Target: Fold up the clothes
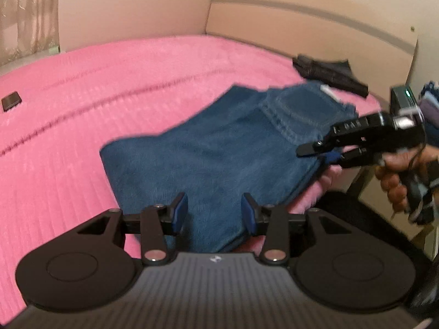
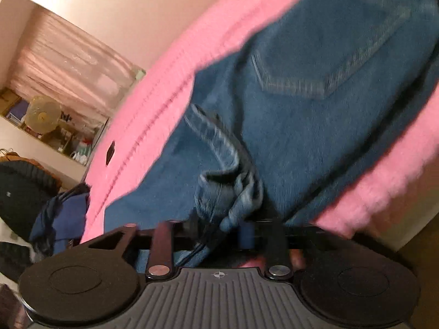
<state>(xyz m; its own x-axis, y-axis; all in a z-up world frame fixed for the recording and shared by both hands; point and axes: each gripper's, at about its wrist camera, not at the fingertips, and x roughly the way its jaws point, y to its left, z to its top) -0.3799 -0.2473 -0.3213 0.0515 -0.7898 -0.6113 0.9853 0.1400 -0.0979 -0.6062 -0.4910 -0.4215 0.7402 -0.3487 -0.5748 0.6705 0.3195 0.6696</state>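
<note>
Blue jeans [image 1: 219,142] lie folded on the pink bedspread [image 1: 109,96], back pocket up. My left gripper [image 1: 214,213] hovers open over their near edge, and the cloth between its blue pads [image 1: 179,213] lies flat. My right gripper [image 1: 315,156], held by a hand [image 1: 392,183], sits at the jeans' right edge with its jaws a little apart. In the blurred right wrist view a bunched denim hem [image 2: 233,192] fills the gap at my right gripper [image 2: 225,233]. Whether the pads press on it is unclear. The jeans [image 2: 315,109] fill most of that view.
A dark garment [image 1: 329,74] lies at the bed's far right by the headboard [image 1: 301,22]. A small dark flat object [image 1: 11,101] rests on the bedspread at far left. Beside the bed are a blue cloth heap [image 2: 63,213] and a shelf with a fan [image 2: 42,115].
</note>
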